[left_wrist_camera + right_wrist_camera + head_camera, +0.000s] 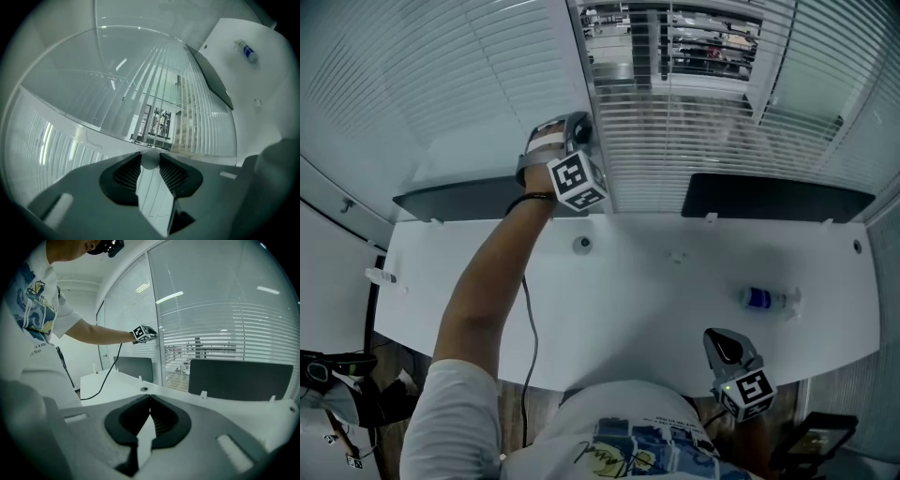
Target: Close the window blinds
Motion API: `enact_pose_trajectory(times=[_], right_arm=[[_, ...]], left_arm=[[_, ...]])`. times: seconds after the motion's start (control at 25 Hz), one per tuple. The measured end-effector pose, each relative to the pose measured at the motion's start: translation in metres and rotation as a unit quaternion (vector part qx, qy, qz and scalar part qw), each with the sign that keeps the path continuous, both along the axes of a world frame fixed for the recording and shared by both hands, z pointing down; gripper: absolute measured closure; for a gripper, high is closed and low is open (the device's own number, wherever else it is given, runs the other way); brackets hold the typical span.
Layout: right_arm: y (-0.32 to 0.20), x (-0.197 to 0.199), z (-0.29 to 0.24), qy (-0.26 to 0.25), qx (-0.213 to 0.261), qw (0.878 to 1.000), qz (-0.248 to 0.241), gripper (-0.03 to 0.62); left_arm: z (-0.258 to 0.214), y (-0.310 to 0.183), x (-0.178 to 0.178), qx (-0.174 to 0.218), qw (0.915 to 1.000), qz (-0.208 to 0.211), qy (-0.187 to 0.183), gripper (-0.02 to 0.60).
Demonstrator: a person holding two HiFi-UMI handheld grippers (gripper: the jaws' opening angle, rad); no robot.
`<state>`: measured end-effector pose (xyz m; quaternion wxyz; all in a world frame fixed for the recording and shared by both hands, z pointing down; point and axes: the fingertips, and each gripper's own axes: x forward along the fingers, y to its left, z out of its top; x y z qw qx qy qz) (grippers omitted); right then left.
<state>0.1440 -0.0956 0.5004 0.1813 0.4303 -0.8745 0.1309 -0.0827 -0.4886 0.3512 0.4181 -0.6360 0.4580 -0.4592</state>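
**Knob grip at the blinds: slip risk**

L gripper [579,129] is up at the window frame, on the post between two panes. Its own view shows the jaws part-way closed, tips pinching a small pale round knob [150,161]. I read that as the tilt control. The knob sits right at the jaw tips, not deep in the ribbed pads, so the hold looks thin.

R gripper [724,349] hangs low at the near desk [656,281] edge, close to my torso. Its jaws are together w/ nothing between them, so it's idle.

Blinds [675,131] in the centre pane aren't shut yet. The slats are angled enough that I can see through to the room beyond, esp. near the top. Side panes look closed already.

What could go wrong, as I judge it:
- The knob could pop out of the tips mid-twist, since the contact is so shallow. I'd want more squeeze or a deeper bite first.
- Turning the wrong way would open the slats wider. I need to watch the see-through gap.
- Forcing past the stop could strain the knob or the mechanism.
- Pushing in while turning could knock the gripper nose into the glass or frame, which are just beside it.
- The cable [528,319] trails under my L arm across the desk and could snag if I pull back fast.
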Motion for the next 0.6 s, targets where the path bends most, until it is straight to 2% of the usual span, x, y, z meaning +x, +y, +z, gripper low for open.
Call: enact_pose_trajectory(times=[0.16, 0.28, 0.48, 0.6], right_arm=[[0.0, 0.0, 0.001, -0.001, 0.001, 1.0, 0.001, 0.591], [0.003, 0.0, 0.0, -0.001, -0.003, 1.0, 0.002, 0.591], [0.001, 0.001, 0.0, -0.001, -0.003, 1.0, 0.005, 0.591], [0.001, 0.0, 0.001, -0.003, -0.003, 1.0, 0.003, 0.591]], left_arm=[[-0.006, 0.001, -0.003, -0.01, 0.9964, -0.013, 0.084, 0.456], [-0.011, 0.003, -0.006, -0.026, 0.985, -0.028, 0.168, 0.456], [-0.012, 0.002, -0.009, -0.049, 0.9548, -0.049, 0.289, 0.456], [-0.014, 0.002, -0.012, -0.063, 0.9262, -0.063, 0.366, 0.456]])
